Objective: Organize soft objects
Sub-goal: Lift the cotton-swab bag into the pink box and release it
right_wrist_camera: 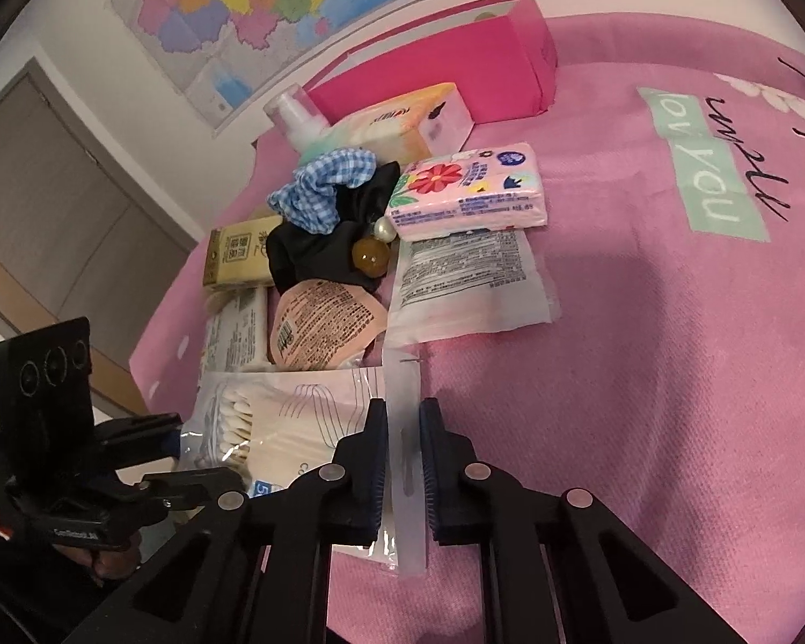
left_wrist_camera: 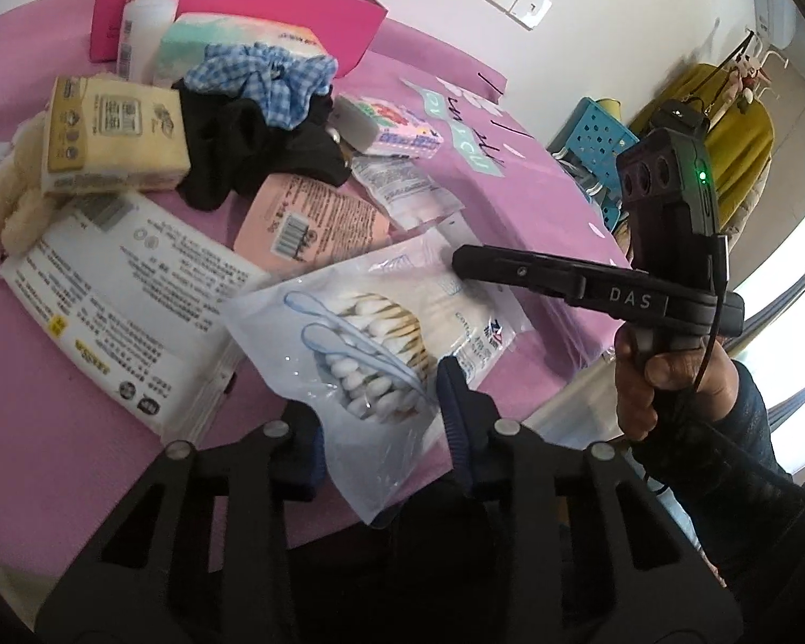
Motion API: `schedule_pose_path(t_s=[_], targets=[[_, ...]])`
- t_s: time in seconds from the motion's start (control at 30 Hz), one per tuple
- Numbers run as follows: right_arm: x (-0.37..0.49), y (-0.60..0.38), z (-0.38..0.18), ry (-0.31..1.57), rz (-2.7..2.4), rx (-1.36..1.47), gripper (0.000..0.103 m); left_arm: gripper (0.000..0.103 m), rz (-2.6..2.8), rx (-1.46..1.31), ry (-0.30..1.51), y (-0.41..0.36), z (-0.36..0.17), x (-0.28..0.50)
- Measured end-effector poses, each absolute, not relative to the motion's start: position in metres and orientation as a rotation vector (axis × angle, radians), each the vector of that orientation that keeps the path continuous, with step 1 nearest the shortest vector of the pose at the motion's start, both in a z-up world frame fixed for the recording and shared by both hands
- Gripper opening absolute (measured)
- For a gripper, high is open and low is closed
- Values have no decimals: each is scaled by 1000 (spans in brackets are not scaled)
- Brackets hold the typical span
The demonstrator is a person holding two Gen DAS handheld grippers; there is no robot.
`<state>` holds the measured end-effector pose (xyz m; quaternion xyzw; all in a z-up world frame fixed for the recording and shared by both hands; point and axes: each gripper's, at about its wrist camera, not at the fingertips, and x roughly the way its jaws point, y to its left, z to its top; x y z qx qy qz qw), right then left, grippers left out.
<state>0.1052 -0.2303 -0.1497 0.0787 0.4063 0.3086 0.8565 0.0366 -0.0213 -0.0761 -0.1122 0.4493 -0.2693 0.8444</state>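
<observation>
Straddling the header strip of the cotton swab bag, your right hand-held gripper stood slightly parted, pads not visibly pinching it. Your left hand-held gripper spread wide around the bag's other end. The bag lay on the pink cloth, just beside the peach pouch.

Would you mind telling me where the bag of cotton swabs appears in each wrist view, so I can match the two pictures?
Left wrist view: the bag of cotton swabs lies at lower centre, between this claw's fingers, with the right claw at its far edge.
Right wrist view: the bag of cotton swabs sits at lower left, its clear edge strip between this claw's fingers.
Shared landmark: the blue checked scrunchie on the black cloth, farther back.
</observation>
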Motion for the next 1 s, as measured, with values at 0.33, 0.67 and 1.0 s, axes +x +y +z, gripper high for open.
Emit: schedule_pose_path(t_s=[0.33,0.67,1.0], targets=[[109,-228,-101,738,670,158,11,38,-548,-196,820,-6,-28,56],[144,-210,-31,597,679,102,11,38,-507,-126,679,5,36,111],[215,-194,27,537,659,90,11,40,-438,-79,637,19,78,198]])
